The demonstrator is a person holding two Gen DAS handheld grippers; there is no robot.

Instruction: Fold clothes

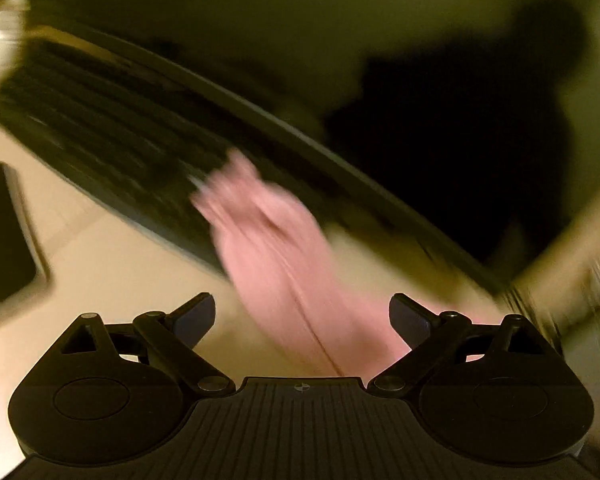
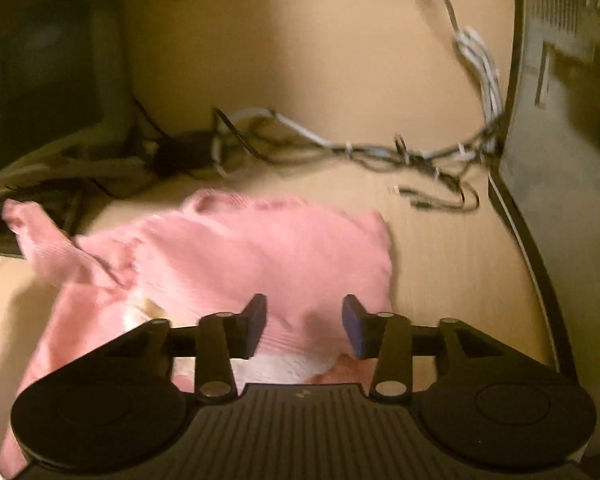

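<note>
The pink garment [image 2: 228, 256] lies rumpled on the desk [image 2: 440, 264], just in front of the cables [image 2: 340, 148]. Left claw [image 1: 302, 316] gapes wide, empty (blurred view); right claw [image 2: 304, 326] half open, holding nothing.

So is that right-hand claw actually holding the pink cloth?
No: the right gripper stands open above the pink cloth, gripping nothing.

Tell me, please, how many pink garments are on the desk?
1: a pink garment lies crumpled on the wooden desk below both open grippers; more may lie hidden outside the views.
</note>
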